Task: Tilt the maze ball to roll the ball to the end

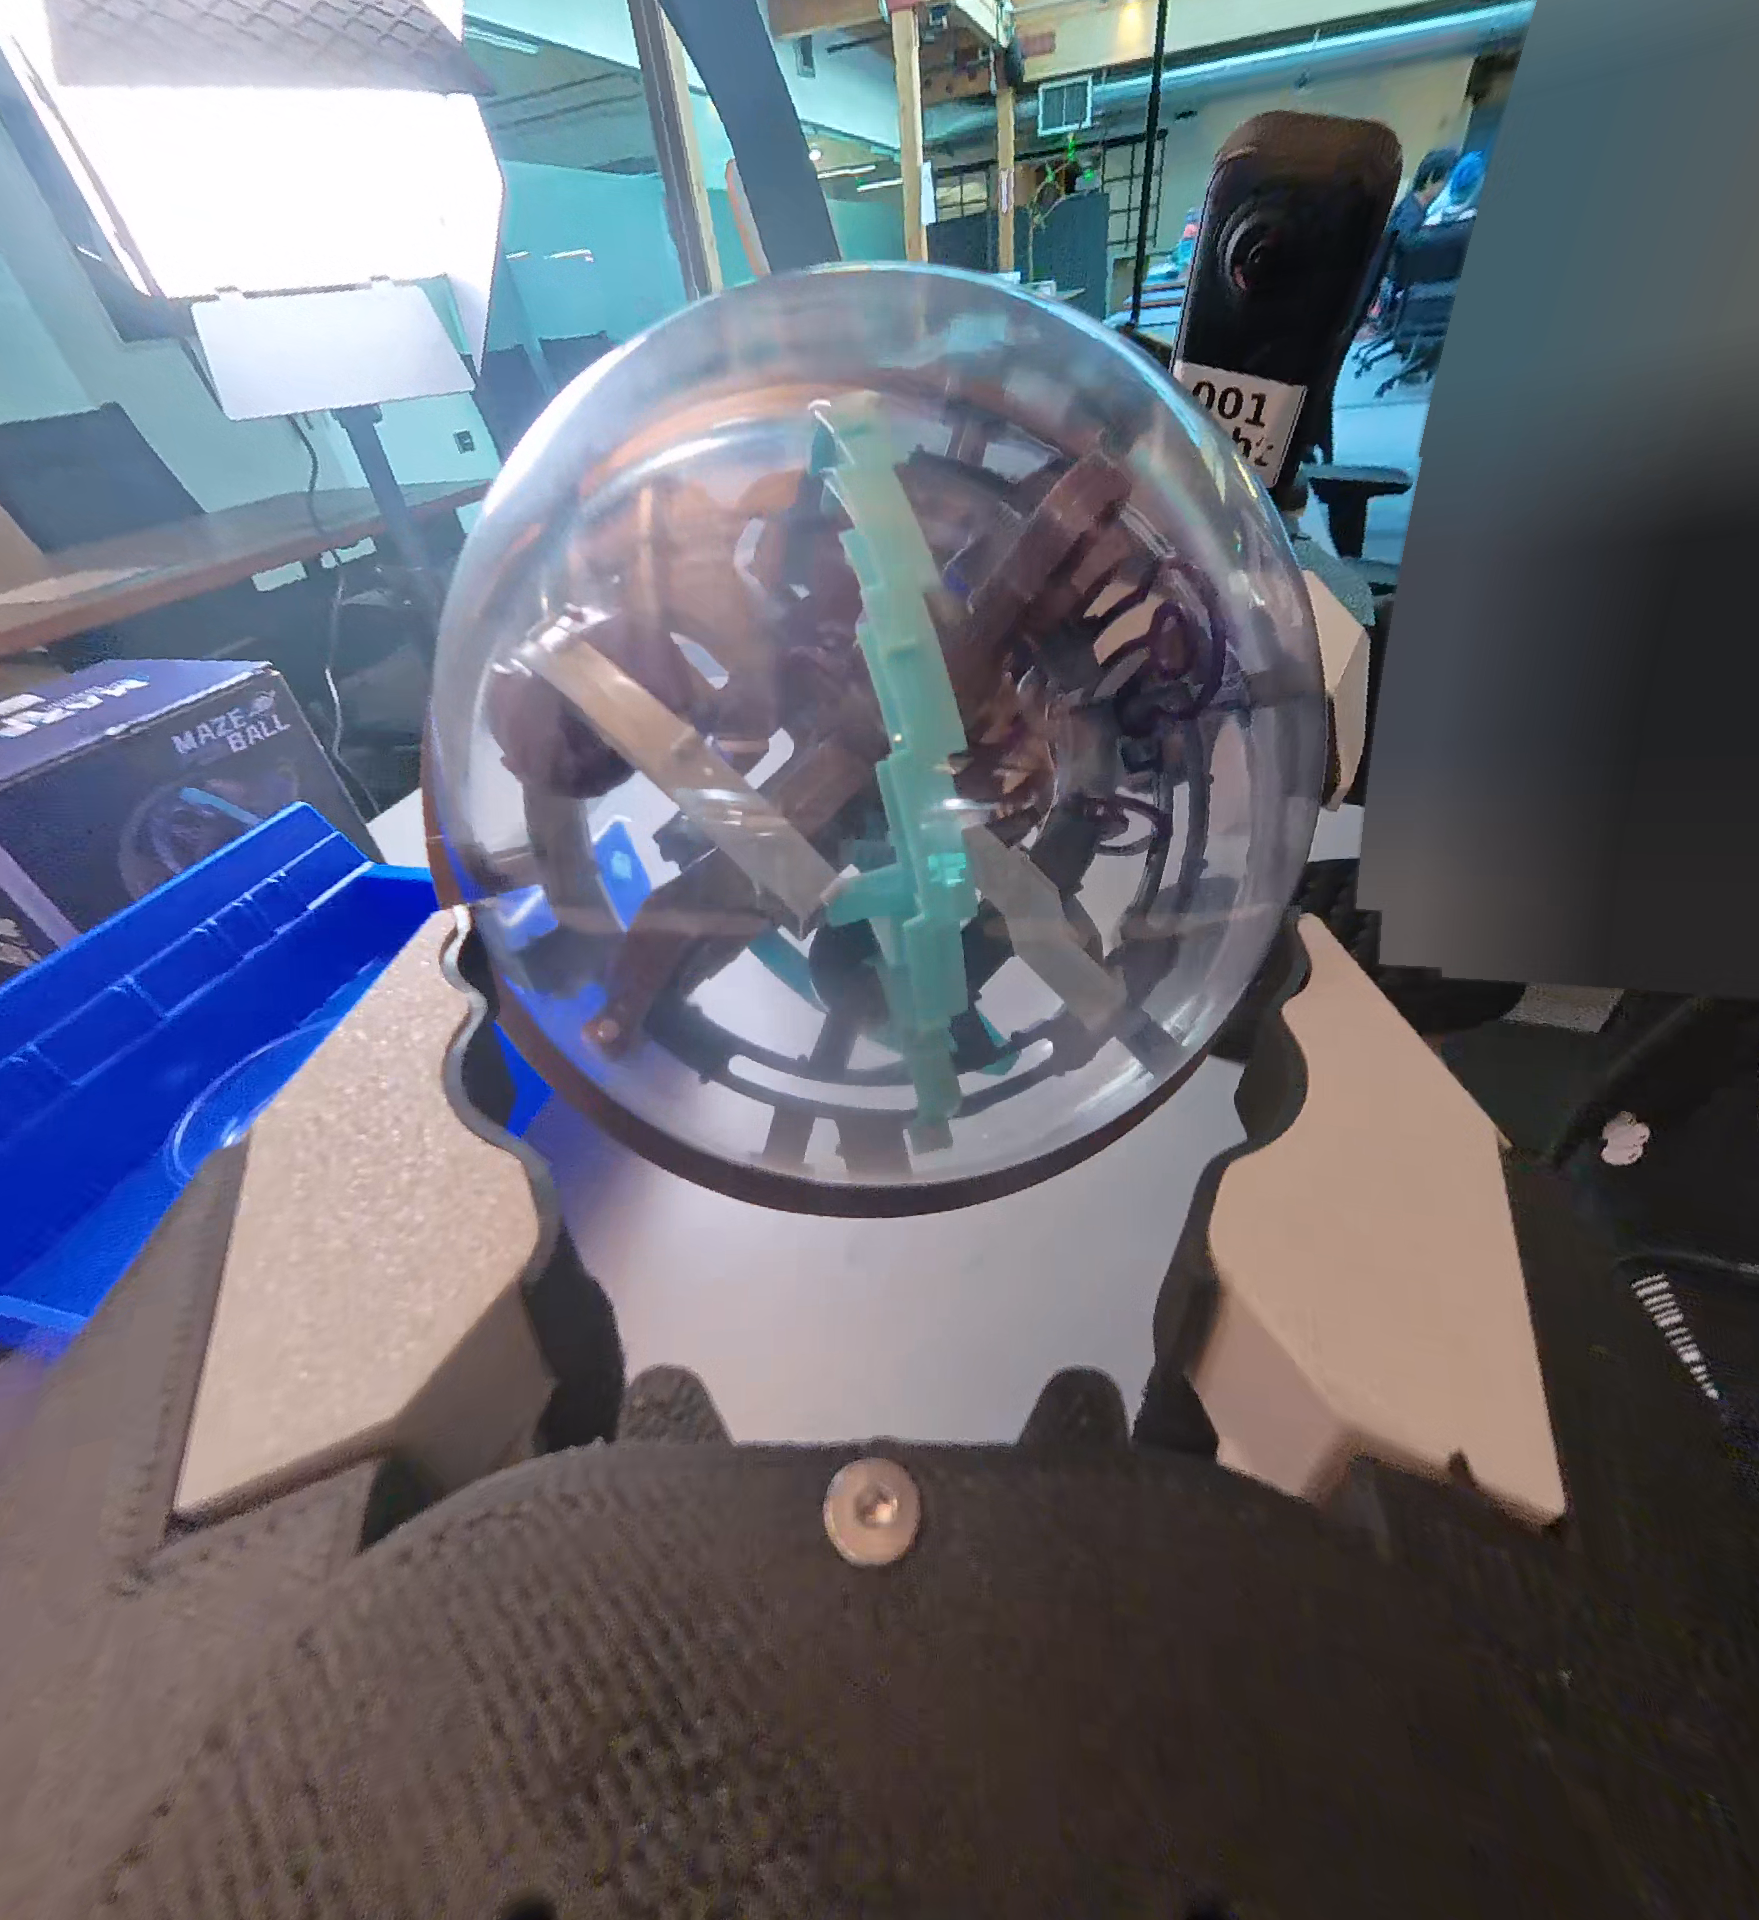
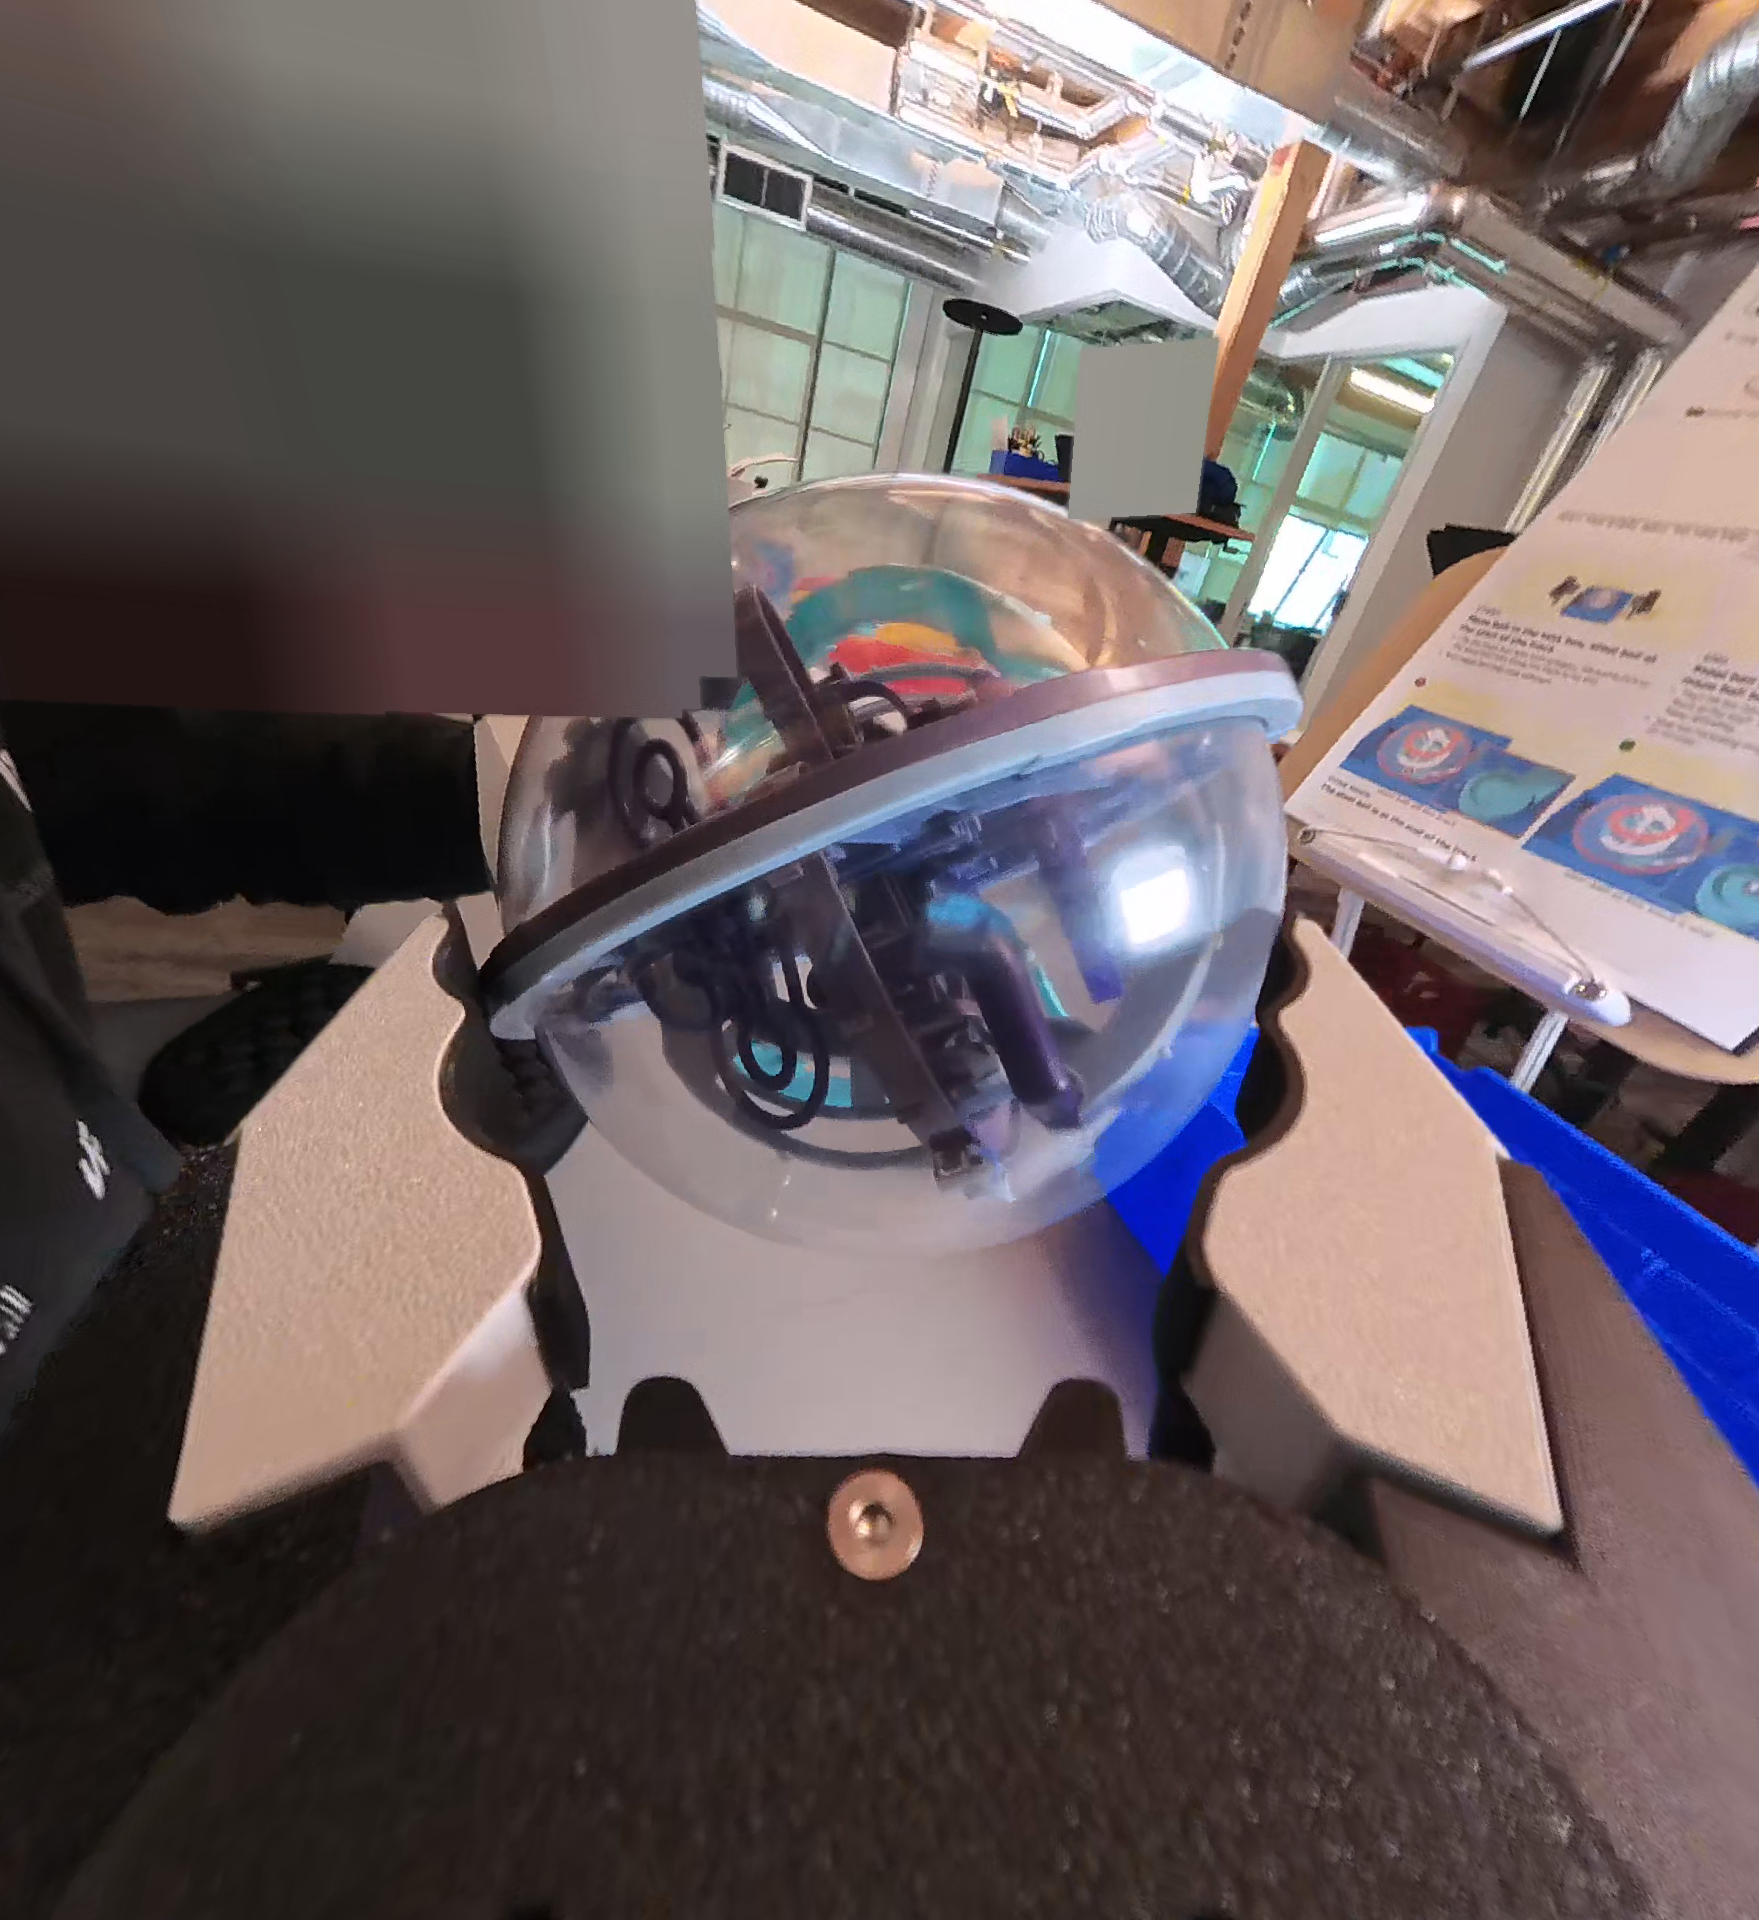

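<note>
Open workshop space fills the background, with exposed silver ducting and wooden beams overhead in the right wrist view, and a bright studio light panel [image 1: 262,208] on a stand in the left wrist view. Below lies a pale table surface [image 1: 854,1299], with a blue plastic bin [image 1: 127,1049] at its side and a dark printed box [image 1: 75,790] behind that bin. The maze ball [image 1: 880,727], a clear sphere packed with brown, teal and purple tracks, is held up off the table between both tools. The left gripper [image 1: 880,997] has its two pale fingers [image 1: 376,1174] spread wide against the lower flanks of the sphere, gripping it. The right gripper [image 2: 885,997] clasps the maze ball [image 2: 896,862] in the same way from the other side, with the sphere's grey equator rim tilted, higher at the right of that view. The right tool's black camera body [image 1: 1270,281] rises behind the sphere in the left wrist view. A stand with an illustrated instruction sheet [image 2: 1602,748] sits at the right. The small ball inside cannot be made out.
</note>
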{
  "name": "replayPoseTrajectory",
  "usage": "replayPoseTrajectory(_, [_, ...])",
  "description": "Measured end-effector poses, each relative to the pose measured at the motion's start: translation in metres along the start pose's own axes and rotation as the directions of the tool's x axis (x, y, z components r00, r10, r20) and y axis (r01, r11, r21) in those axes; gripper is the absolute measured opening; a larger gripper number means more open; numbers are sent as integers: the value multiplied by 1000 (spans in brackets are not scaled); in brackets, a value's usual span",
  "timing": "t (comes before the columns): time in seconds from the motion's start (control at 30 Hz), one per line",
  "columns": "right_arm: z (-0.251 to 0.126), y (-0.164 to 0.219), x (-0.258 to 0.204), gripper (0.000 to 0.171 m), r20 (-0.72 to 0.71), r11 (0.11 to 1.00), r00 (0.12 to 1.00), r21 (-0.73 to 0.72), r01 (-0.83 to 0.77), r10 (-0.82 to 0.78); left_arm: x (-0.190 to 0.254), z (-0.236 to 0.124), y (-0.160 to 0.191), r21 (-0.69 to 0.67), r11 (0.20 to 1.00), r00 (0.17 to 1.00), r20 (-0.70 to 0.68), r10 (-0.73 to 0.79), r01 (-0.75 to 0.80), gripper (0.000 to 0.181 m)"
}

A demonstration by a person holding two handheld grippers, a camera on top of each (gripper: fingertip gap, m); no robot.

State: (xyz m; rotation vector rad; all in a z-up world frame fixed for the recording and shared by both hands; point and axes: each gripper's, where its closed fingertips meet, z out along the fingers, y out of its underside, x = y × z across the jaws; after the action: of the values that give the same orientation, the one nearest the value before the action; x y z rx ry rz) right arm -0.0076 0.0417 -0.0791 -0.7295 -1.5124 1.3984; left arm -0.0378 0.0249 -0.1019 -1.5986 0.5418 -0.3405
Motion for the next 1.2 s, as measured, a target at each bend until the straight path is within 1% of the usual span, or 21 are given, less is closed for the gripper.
replayPoseTrajectory(0.13, [0,2,1,144,-16,997,997,-6,-76,76,1,0,-1,-5,998,998,-14,-60,60,142])
replayPoseTrajectory(0.37, [2,6,1,144,2,966,967,43,-256,256,1,-5,-11,0,992,992,15,-128,128,141])
replayPoseTrajectory(0.47, [5,13,-1,144,5,953,954,47,-300,300,0,-8,-11,2,992,992,18,-128,128,141])
replayPoseTrajectory(0.53, [9,19,-1,144,-12,954,954,23,-299,299,-3,-10,-6,1,992,992,0,-129,129,141])
replayPoseTrajectory(0.63, [14,22,1,144,-56,974,974,-48,-220,218,-7,-10,16,-23,987,985,-64,-163,162,141])
replayPoseTrajectory(0.73, [22,28,-1,144,-82,978,990,-164,-126,114,-5,-8,50,-68,972,958,-163,-234,226,141])
replayPoseTrajectory(0.83, [31,38,-7,143,-93,963,992,-248,-105,84,4,-3,83,-119,945,906,-269,-327,306,140])
replayPoseTrajectory(0.9, [37,49,-11,143,-90,946,993,-307,-100,75,11,-1,104,-182,929,875,-316,-366,323,139])
replayPoseTrajectory(1.03, [41,77,-22,142,-54,894,997,-442,-73,55,24,1,143,-315,900,853,-334,-401,300,139])
replayPoseTrajectory(1.2, [41,105,-30,137,-25,848,999,-528,-39,31,28,-1,178,-439,855,865,-275,-420,276,139])
